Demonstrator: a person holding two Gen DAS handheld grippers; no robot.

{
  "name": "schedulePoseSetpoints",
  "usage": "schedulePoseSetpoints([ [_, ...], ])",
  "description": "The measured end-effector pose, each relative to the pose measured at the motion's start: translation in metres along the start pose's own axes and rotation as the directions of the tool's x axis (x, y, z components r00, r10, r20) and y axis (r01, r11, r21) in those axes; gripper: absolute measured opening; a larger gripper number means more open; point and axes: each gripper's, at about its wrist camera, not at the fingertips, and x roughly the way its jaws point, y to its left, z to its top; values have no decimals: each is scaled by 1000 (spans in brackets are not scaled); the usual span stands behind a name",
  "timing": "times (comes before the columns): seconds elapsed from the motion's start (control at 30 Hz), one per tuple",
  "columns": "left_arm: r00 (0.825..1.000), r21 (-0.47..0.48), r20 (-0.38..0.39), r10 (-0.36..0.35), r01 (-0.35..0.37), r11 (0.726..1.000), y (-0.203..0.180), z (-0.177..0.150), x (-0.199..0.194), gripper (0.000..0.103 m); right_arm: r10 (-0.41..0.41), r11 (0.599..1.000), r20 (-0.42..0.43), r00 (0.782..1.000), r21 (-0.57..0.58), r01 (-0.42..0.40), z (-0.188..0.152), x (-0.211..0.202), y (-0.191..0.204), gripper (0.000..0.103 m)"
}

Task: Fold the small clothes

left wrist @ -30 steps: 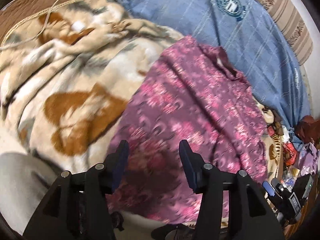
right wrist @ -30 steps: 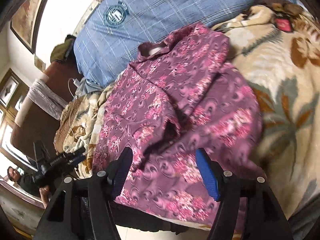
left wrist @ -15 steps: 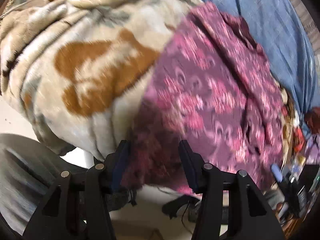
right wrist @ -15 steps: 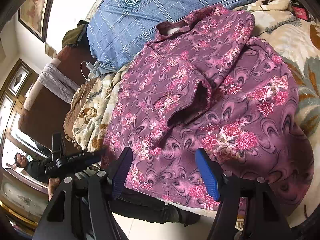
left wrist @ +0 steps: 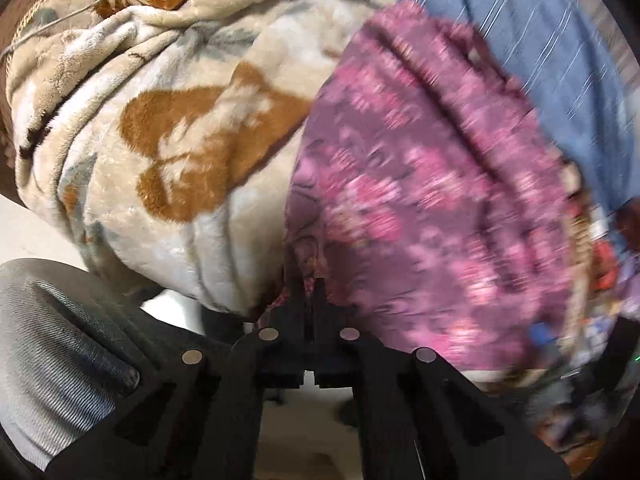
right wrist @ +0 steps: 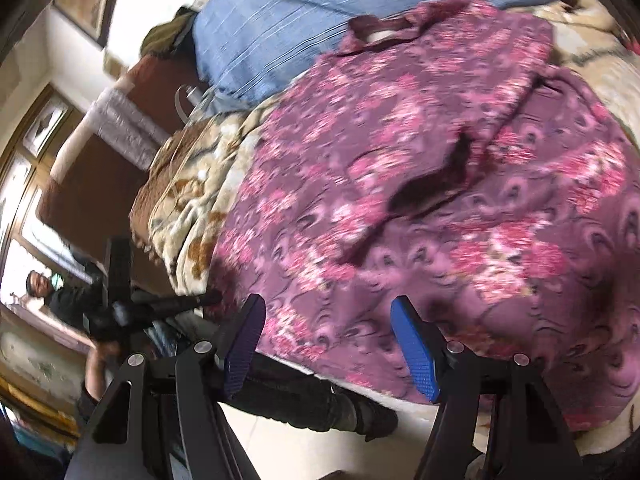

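Note:
A purple shirt with pink flowers (left wrist: 420, 184) lies spread on a beige blanket (left wrist: 180, 140), its hem hanging over the bed's near edge. In the left wrist view my left gripper (left wrist: 309, 288) is shut on the lower left corner of that hem, with cloth bunched at the fingertips. The right wrist view shows the same shirt (right wrist: 420, 168), collar at the far end and one sleeve folded across the front. My right gripper (right wrist: 328, 308) stands open just over the hem's near edge, and its blue pads do not press on the cloth.
A blue striped cover (right wrist: 320, 8) lies beyond the collar. A grey trouser leg (left wrist: 52, 340) is at the lower left by the bed's edge. Another person (right wrist: 40, 284) stands at the left with a dark device (right wrist: 120, 304). A dark leg and shoe (right wrist: 312, 400) rest on the pale floor.
My left gripper dropped to the shirt's hem and closed on its corner. My right gripper moved nearer the hem and rolled a little, still open.

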Motion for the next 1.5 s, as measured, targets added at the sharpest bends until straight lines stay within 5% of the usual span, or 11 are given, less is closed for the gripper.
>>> schedulePoseSetpoints([
  [0.23,979,-51,7,-202,202,978,-7,25,-38,0,-28,985,-67,997,-174,16,-7,28,45,70],
  [0.6,969,-92,-23,-246,242,966,-17,57,-39,0,-198,846,-97,975,-520,120,-29,94,120,71],
  [0.67,971,-104,-30,-235,231,967,-13,60,-35,0,-272,808,-64,960,-557,192,-37,103,120,65],
  [0.73,973,-109,-39,-229,224,969,-10,63,-30,0,-319,788,-13,948,-559,258,-42,100,115,44],
  [0.9,974,-134,-57,-219,210,968,0,63,-16,1,-357,805,14,934,-503,315,-45,76,96,3],
  [0.97,981,-145,-42,-188,181,973,6,58,-12,5,-307,854,-19,952,-446,266,-39,69,87,3],
  [1.0,986,-139,-40,-165,158,978,9,56,-11,10,-288,869,-28,957,-429,249,-35,66,85,3],
  [1.07,989,-156,-41,-145,137,978,18,47,-6,43,-264,882,-33,964,-412,228,-32,60,84,3],
  [1.1,987,-185,-53,-149,137,973,24,41,0,46,-258,887,-35,966,-406,222,-33,59,83,3],
  [1.43,981,-179,-133,-142,117,977,20,4,38,46,-242,908,-71,968,-368,200,-37,67,75,3],
  [1.5,985,-140,-123,-120,102,985,13,1,38,16,-241,908,-71,968,-368,199,-38,67,75,3],
])
